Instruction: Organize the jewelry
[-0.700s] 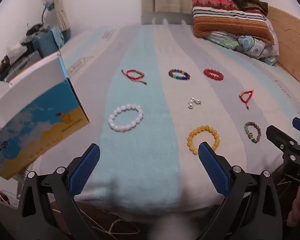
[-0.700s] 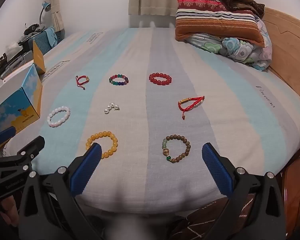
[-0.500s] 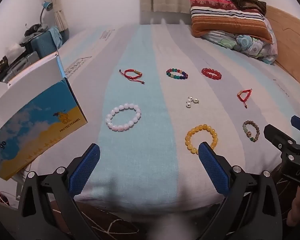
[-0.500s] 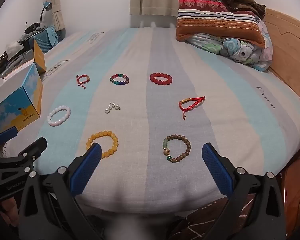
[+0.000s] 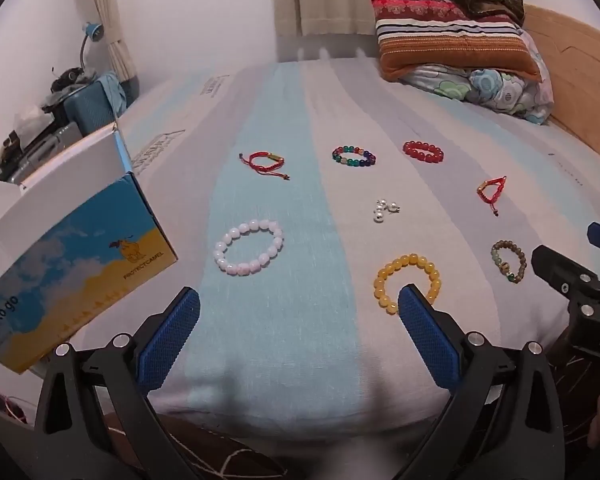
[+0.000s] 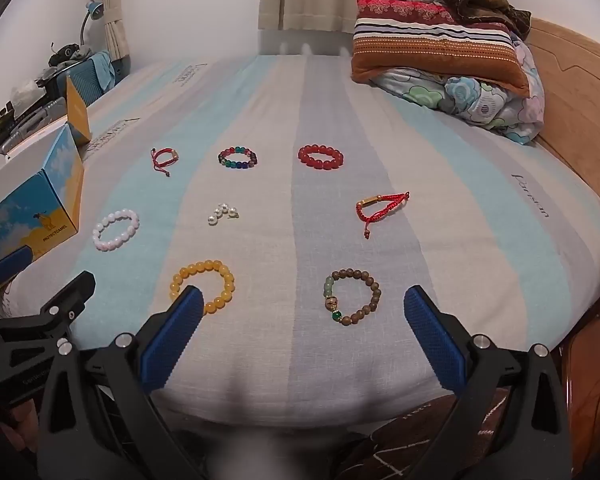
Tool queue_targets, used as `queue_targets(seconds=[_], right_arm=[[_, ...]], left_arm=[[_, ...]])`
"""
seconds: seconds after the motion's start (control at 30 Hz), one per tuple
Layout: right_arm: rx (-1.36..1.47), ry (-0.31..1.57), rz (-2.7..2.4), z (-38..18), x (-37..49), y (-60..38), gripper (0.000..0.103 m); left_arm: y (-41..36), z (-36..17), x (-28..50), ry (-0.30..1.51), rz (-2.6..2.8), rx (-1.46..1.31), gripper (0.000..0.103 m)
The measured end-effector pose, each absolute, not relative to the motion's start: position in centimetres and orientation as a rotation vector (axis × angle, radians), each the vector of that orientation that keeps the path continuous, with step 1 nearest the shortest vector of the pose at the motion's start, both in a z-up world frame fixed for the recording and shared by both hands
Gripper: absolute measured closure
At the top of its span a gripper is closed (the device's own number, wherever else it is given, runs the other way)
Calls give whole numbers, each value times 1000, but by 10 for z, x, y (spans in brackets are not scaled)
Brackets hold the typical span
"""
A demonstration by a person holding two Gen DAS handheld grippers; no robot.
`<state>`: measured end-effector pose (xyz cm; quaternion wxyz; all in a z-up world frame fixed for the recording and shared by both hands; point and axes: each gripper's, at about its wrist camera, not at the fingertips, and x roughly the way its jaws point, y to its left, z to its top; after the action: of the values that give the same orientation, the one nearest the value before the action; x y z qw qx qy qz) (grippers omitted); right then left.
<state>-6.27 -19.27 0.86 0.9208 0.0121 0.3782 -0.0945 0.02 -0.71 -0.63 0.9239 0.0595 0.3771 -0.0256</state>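
Several bracelets lie on the striped bedspread [image 5: 284, 320]. Near the front edge are a white bead bracelet [image 5: 248, 253], a yellow bead bracelet [image 5: 407, 283] [image 6: 202, 287] and a brown bead bracelet [image 6: 350, 296] [image 5: 509, 261]. Pearl earrings [image 5: 385, 210] [image 6: 222, 213] lie mid-bed. Further back are a red cord bracelet [image 5: 265, 161], a multicolour bracelet [image 5: 353, 156], a red bead bracelet [image 6: 321, 157] and a second red cord bracelet [image 6: 378, 209]. My left gripper [image 5: 299, 307] is open and empty at the bed's front edge. My right gripper [image 6: 303, 300] is open and empty, just short of the brown bracelet.
An open blue-and-yellow box [image 5: 72, 264] [image 6: 40, 204] stands at the bed's left edge. A striped pillow and folded quilts [image 6: 444, 56] are piled at the back right. A wooden bed frame [image 6: 580, 92] runs along the right. A cluttered bedside stand [image 5: 60, 116] is far left.
Both grippers have drawn back and risen slightly, so the bracelets sit a little further off in view. Nothing on the bed has moved.
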Motion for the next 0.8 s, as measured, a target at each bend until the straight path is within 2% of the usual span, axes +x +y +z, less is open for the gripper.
queue_targets(seconds=[0.8], right_arm=[[11, 785, -200, 2, -61, -188, 7]], left_arm=[[-6, -9, 3, 800, -61, 90, 6]])
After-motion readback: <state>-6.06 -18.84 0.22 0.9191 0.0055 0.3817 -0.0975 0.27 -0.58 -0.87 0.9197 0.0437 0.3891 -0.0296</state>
